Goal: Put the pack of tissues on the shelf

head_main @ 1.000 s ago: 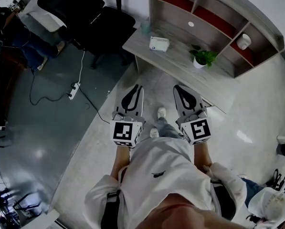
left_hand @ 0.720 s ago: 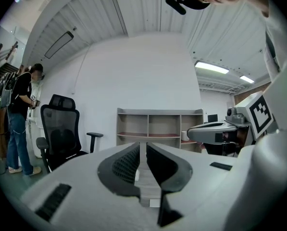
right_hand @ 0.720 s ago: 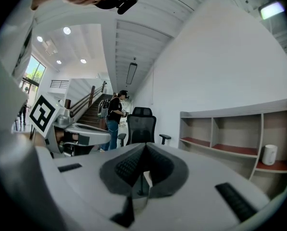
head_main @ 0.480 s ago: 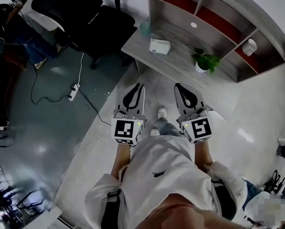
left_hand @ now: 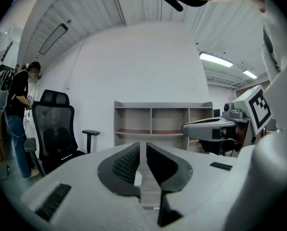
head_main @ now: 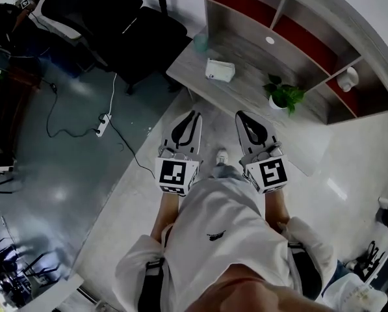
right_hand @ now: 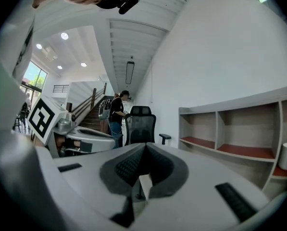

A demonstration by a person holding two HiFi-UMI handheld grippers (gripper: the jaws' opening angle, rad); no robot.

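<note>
The white pack of tissues [head_main: 219, 69] lies on the grey desk [head_main: 249, 86], in front of the open shelf unit [head_main: 291, 34] with red-floored compartments. My left gripper [head_main: 194, 113] and right gripper [head_main: 240, 114] are held side by side at waist height over the floor, short of the desk's near edge. Both are shut and hold nothing. In the left gripper view the left gripper [left_hand: 142, 146] points at the shelf unit [left_hand: 157, 121]. The right gripper [right_hand: 144, 146] points between the shelf unit [right_hand: 230, 129] and an office chair [right_hand: 141, 126].
On the desk stand a small potted plant [head_main: 284, 97] and a teal cup [head_main: 200, 42]. A white mug [head_main: 348, 78] sits in the shelf's right compartment. A black office chair [head_main: 129, 18] is left of the desk. A power strip [head_main: 103, 123] and cable lie on the floor. A person [left_hand: 20, 109] stands beyond the chair.
In the head view the desk and shelf have slid slightly down and right, a little nearer the grippers. Both grippers stay shut and side by side.
</note>
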